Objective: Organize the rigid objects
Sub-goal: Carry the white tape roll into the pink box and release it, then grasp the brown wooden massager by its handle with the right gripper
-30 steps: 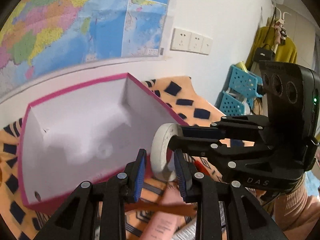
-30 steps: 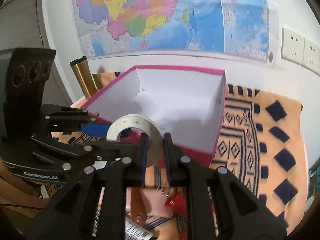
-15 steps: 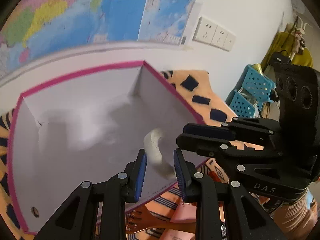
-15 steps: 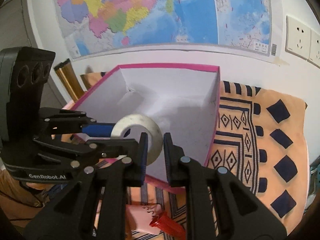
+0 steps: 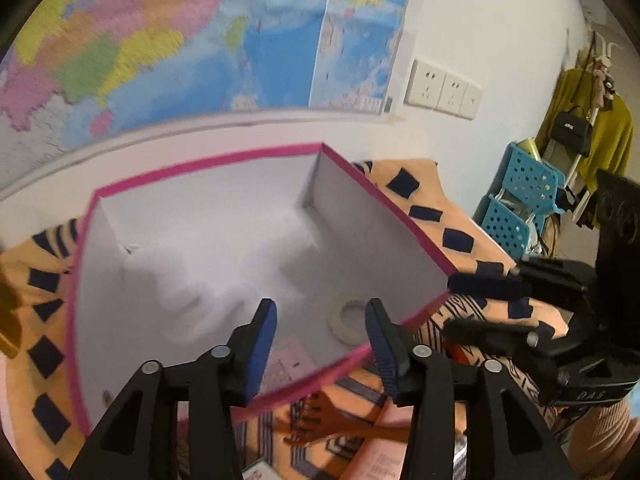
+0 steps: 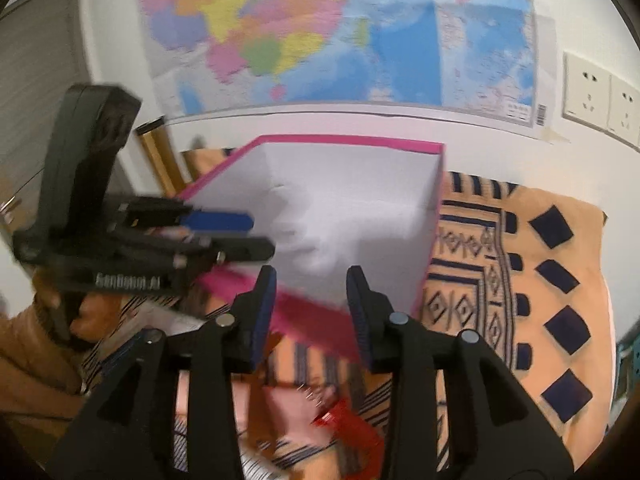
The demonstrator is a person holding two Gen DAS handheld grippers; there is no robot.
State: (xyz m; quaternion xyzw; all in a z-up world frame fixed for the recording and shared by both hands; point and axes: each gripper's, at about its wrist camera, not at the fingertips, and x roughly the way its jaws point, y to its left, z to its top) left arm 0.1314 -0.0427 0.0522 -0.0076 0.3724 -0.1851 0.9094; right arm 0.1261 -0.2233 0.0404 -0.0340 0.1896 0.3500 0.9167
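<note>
A white roll of tape (image 5: 347,320) lies flat on the floor of the pink-rimmed white box (image 5: 224,160), near its front right wall. My left gripper (image 5: 320,320) hovers above the box's front edge, its jaws opening, with nothing between the blue pads. In the same view my right gripper (image 5: 476,306) hangs just outside the box's right corner. In the right wrist view my right gripper (image 6: 312,284) is over the box's (image 6: 352,142) near pink rim, its jaws opening and holding nothing. My left gripper (image 6: 240,235) enters that view from the left. The tape is hidden there.
An orange cloth (image 6: 560,280) with dark patterns covers the table. In front of the box lie a brown fork-shaped piece (image 5: 320,424), pink paper (image 5: 376,460) and a red item (image 6: 348,428). A gold cylinder (image 6: 154,152) stands left of the box, blue baskets (image 5: 520,200) to its right.
Both grippers carried the tape roll from the box's front edge over its inside. Both have opened and let go, and the roll now lies on the box floor.
</note>
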